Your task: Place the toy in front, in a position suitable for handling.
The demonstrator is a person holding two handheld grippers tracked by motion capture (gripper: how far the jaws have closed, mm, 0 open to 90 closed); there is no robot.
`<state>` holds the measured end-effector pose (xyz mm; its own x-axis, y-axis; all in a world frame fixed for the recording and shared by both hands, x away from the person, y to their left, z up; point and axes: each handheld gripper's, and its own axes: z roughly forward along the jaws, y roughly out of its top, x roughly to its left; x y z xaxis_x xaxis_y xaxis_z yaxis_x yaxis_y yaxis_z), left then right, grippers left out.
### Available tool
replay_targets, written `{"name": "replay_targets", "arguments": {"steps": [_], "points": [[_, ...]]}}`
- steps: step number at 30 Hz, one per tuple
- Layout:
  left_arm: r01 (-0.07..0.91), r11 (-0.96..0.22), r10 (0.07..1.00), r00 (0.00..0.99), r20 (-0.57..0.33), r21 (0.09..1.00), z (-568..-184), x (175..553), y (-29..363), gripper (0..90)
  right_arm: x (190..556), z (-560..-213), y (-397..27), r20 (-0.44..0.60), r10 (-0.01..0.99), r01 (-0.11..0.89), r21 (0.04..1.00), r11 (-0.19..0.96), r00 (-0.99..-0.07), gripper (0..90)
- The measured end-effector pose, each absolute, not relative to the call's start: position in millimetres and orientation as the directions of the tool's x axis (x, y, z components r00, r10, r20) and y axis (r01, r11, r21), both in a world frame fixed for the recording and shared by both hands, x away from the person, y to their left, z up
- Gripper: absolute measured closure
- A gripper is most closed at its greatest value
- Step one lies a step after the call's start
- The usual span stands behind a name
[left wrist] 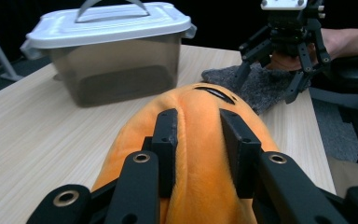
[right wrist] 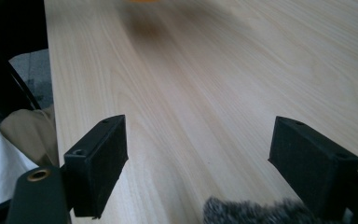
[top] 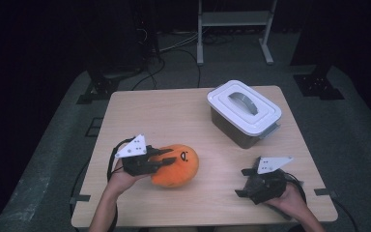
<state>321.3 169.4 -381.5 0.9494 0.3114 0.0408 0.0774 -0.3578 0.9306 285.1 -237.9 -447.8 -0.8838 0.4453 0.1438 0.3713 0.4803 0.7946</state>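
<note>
Our left hand-held gripper (top: 166, 159) pinches the orange plush toy (top: 178, 166) at the near left of the surface (top: 174, 116), ready for carrying. Right hand-held gripper (top: 246, 182) rests wide open over a grey fuzzy thing (left wrist: 261, 84). Lidded box (top: 244, 113) sits far right.

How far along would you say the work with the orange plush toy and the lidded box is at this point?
Done: the left gripper is shut on the orange plush toy, jaws pinching its fabric. In hand: the toy sits near the front of the table, apart from the clear box. Left: the box's white lid is on, so it probably needs opening first. The right gripper is open over a grey fuzzy cloth.
</note>
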Motion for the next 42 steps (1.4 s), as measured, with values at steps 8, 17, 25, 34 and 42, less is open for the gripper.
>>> {"name": "replay_targets", "arguments": {"steps": [8, 17, 25, 34, 42], "points": [[0.060, -0.389, 0.263, 0.964, 0.048, 0.919, -388, 324, 138, 69.5, 288, -441, -259, 0.116, 0.493, 0.384, 0.785, 0.487, -0.862, 17.9], [0.070, -0.425, 0.227, 0.973, 0.032, 0.902, -409, 325, 113, 69.2, 290, -446, -294, 0.086, 0.567, 0.436, 0.735, 0.518, -0.819, 20.4], [0.067, -0.440, 0.208, 0.978, 0.029, 0.896, -421, 324, 105, 67.6, 293, -460, -300, 0.083, 0.582, 0.459, 0.707, 0.538, -0.809, 25.9], [0.055, -0.464, 0.186, 0.982, 0.037, 0.884, -418, 322, 105, 56.3, 295, -472, -298, 0.059, 0.592, 0.462, 0.688, 0.559, -0.804, 37.8], [0.038, -0.477, 0.188, 0.980, 0.060, 0.878, -412, 319, 107, 49.4, 293, -472, -295, 0.009, 0.597, 0.446, 0.675, 0.588, -0.802, 41.0]]}}
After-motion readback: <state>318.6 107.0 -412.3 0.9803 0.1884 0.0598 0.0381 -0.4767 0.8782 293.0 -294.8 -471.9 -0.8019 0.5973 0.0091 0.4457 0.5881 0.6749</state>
